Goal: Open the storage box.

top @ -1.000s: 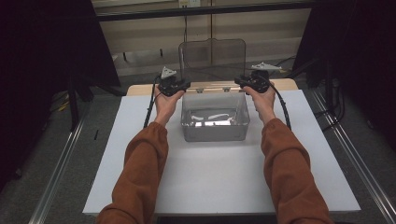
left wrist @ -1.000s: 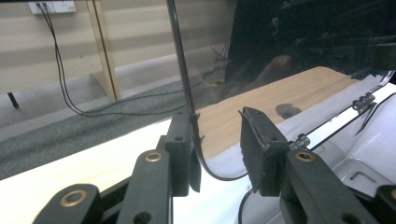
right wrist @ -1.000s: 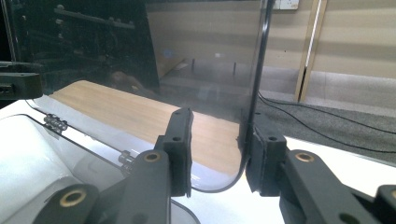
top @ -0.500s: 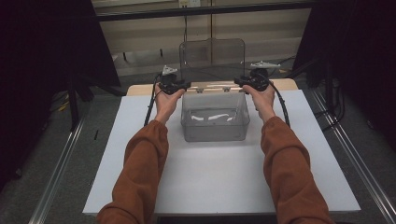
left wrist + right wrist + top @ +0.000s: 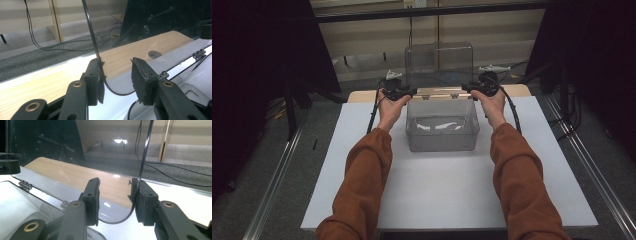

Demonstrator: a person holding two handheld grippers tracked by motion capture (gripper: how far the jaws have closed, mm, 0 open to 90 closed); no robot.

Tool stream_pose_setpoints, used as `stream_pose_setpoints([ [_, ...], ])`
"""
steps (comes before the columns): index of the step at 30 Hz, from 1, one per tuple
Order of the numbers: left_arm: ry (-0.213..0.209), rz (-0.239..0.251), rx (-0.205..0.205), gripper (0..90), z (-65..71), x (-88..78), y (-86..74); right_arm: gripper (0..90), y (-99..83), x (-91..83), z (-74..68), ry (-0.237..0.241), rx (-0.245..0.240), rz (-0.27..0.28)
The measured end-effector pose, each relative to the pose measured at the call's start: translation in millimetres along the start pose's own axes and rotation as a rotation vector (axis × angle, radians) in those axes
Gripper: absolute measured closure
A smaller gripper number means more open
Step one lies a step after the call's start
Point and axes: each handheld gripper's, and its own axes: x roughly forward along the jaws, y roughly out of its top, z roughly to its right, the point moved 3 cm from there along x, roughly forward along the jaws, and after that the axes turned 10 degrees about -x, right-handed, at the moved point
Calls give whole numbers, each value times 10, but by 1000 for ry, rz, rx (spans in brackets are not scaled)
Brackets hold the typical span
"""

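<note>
The clear box stands on the far half of the white table, its hinged clear lid raised upright at the far edge. The left gripper is at the lid's left lower corner and the right gripper at its right lower corner. Both have just been opening. On each, the lid's edge lies against the outer pad while the inner pad stands clear, so neither clamps it.
</note>
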Motion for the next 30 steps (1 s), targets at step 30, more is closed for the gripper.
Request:
stream_pose_setpoints([
  [30, -10, -51, -110, 515, -77, 68, -49, 509, -69, 118, 58, 32, 96, -58],
])
